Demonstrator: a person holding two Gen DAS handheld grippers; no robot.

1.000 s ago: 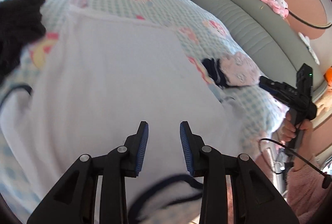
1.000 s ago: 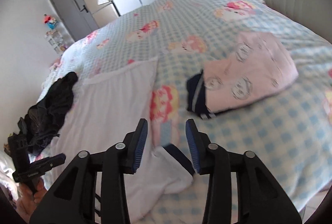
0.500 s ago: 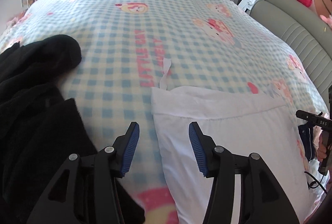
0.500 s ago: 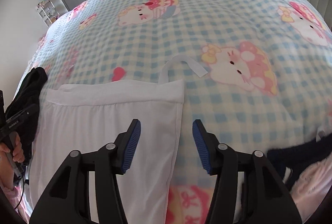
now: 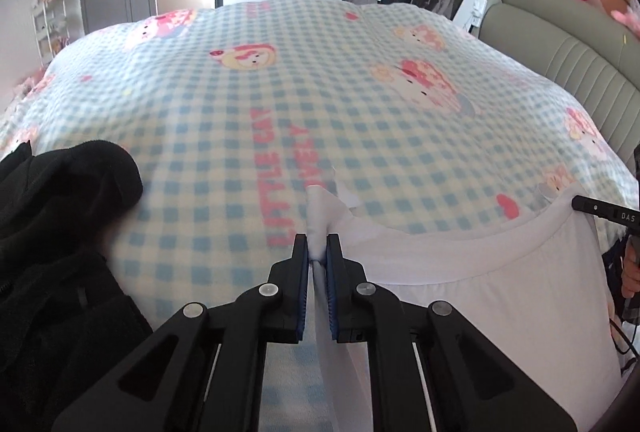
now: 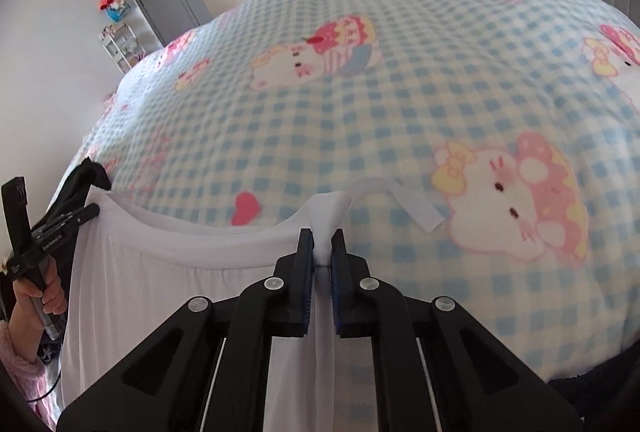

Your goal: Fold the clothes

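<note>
A white garment (image 5: 480, 296) lies spread on the blue checked bed cover (image 5: 280, 80), its banded edge stretched between the two grippers. My left gripper (image 5: 318, 246) is shut on the garment's left corner, with bunched white cloth pinched between the blue pads. My right gripper (image 6: 322, 244) is shut on the white garment (image 6: 168, 292) at its right corner, where a white strap (image 6: 400, 200) loops out onto the cover. The right gripper's tip (image 5: 600, 212) shows at the right edge of the left wrist view. The left gripper (image 6: 52, 228) shows at the left of the right wrist view.
A heap of black clothes (image 5: 52, 232) lies to the left of the white garment. A padded headboard (image 5: 568, 44) borders the bed on the right. A person's hand in a pink sleeve (image 6: 28, 312) holds the left gripper. Doors and shelves stand beyond the bed.
Both grippers swept from the garment's near end to its far banded edge, stood open over the two corners, then closed on them. The edge is now lifted and bunched in the pads.
</note>
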